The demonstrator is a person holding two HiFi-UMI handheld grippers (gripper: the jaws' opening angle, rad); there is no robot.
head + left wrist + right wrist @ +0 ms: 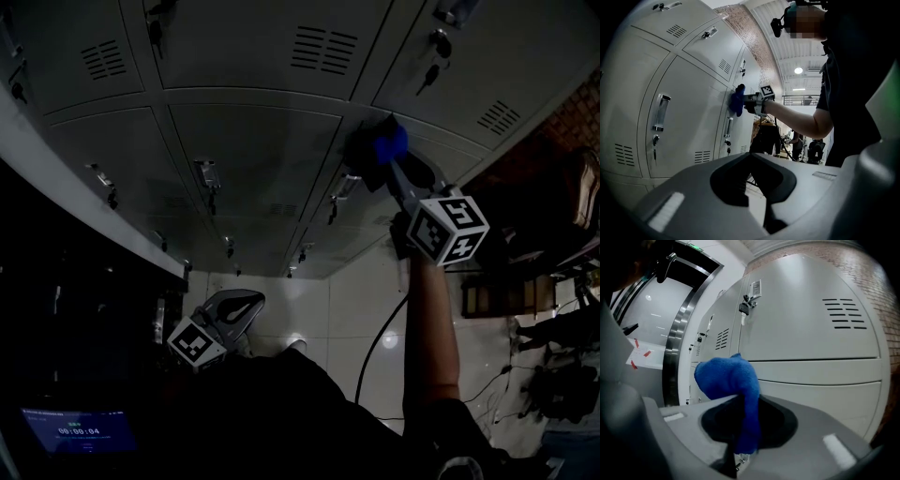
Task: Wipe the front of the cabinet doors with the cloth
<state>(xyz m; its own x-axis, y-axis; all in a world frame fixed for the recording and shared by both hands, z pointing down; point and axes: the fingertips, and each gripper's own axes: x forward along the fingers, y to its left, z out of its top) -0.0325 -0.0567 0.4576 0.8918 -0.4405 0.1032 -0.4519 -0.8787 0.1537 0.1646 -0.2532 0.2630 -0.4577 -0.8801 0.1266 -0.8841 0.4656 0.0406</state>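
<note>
Grey metal cabinet doors (pixel 253 159) with vents, handles and keys fill the upper head view. My right gripper (pixel 380 161) is raised at arm's length and shut on a blue cloth (pixel 387 145), which presses against a door near a seam between doors. In the right gripper view the cloth (pixel 729 376) bulges out above the jaws (pixel 745 401) in front of the door (pixel 806 324). The left gripper view shows that cloth (pixel 737 100) flat on the door (pixel 689 112). My left gripper (pixel 246 300) hangs low, away from the doors, shut with nothing in it (pixel 751 155).
A screen with a timer (pixel 80 431) glows at the bottom left. A black cable (pixel 375 347) runs over the pale tiled floor. Equipment and cables (pixel 553 375) stand at the right below a brick wall (pixel 572 117). People (pixel 815 150) stand further back.
</note>
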